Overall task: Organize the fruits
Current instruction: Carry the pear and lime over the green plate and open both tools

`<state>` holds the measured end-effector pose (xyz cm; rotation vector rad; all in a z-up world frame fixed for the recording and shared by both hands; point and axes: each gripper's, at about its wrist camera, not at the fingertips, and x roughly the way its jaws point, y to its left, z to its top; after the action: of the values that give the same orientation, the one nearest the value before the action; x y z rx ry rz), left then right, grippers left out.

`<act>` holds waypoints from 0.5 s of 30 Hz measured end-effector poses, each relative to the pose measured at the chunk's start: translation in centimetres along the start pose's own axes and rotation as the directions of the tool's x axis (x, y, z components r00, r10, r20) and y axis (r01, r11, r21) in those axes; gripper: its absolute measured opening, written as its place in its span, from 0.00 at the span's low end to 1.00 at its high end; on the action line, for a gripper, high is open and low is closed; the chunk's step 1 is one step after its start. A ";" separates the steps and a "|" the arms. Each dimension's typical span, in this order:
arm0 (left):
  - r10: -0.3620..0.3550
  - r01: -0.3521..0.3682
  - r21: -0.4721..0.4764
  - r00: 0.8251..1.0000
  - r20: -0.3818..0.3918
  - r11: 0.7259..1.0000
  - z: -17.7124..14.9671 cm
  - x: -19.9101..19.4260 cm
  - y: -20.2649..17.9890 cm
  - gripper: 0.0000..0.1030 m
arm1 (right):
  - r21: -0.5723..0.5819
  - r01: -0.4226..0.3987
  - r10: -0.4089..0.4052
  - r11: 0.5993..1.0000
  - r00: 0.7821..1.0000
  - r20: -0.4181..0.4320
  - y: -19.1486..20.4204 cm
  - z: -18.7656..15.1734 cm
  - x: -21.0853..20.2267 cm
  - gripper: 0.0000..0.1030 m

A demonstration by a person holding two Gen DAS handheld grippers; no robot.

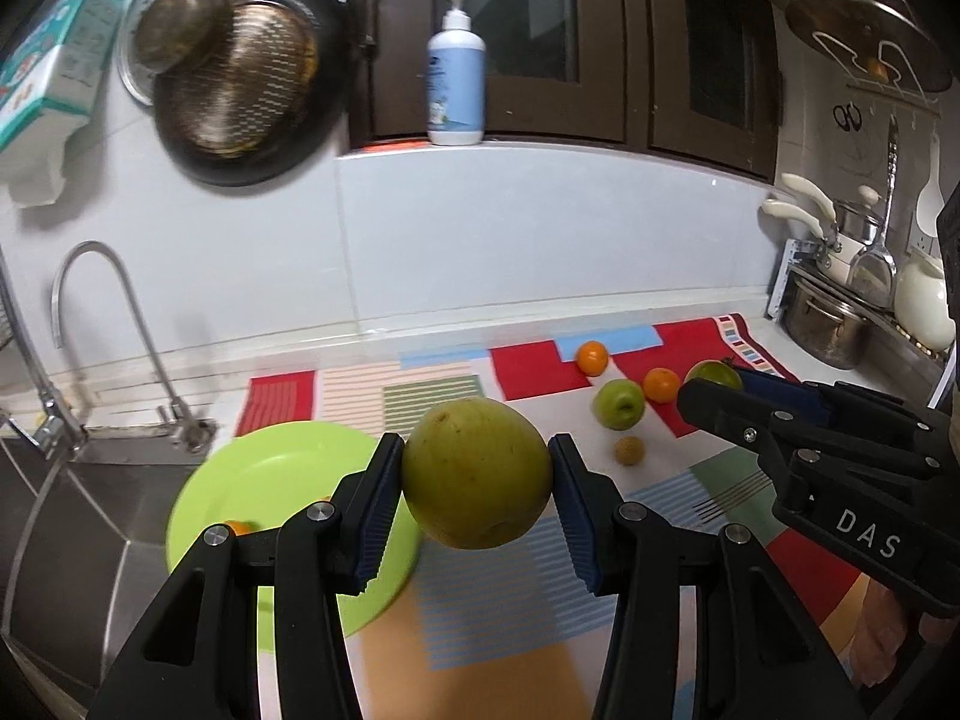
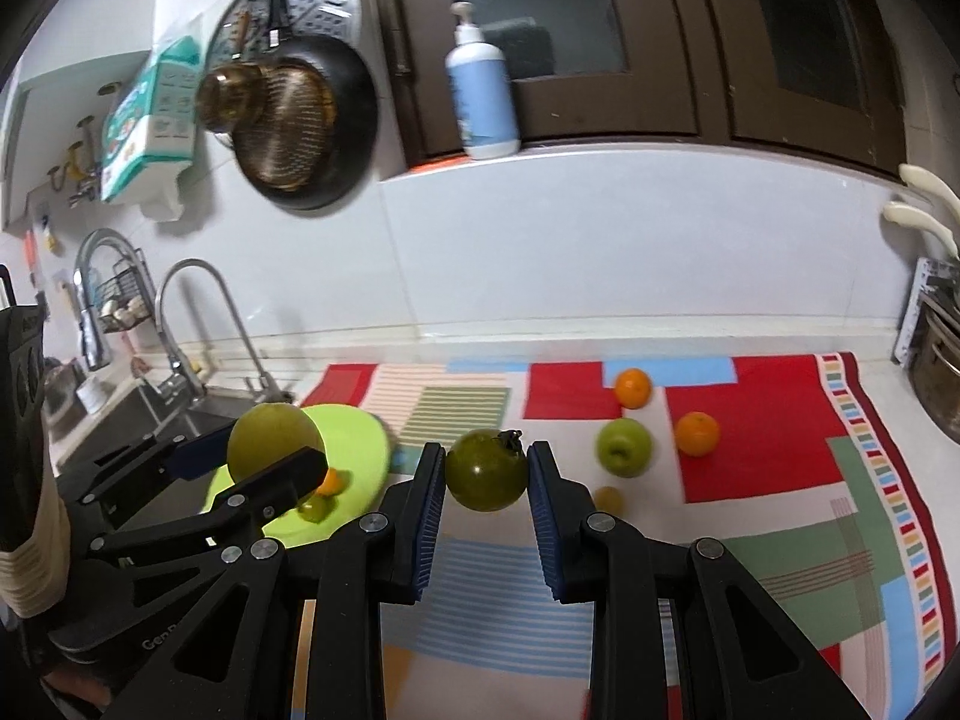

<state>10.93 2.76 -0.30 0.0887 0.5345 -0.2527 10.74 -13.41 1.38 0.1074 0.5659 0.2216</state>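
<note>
Yellow-green round pear (image 1: 477,480) is clamped in the left gripper (image 1: 475,483), dark green tomato (image 2: 486,469) in the right gripper (image 2: 485,474); either could get bumped loose near the lime-green plastic plate (image 1: 270,468).

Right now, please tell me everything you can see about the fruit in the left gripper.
The fruit is round, yellow-green and matte, with small brown specks and a dimple near its top. The left gripper clamps it between its blue ribbed pads, one on each side. It seems held above the patterned mat, just right of the green plate.
</note>
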 end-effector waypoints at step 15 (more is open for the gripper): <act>0.060 -0.060 -0.013 0.998 0.007 0.998 -1.1 -1.9 8.3 0.47 | -0.036 -0.059 0.059 0.998 0.998 0.011 8.4 0.0 2.7 0.28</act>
<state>10.95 11.37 -0.15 0.0912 0.5256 -0.1906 11.43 -4.63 1.35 0.0910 0.5470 0.2883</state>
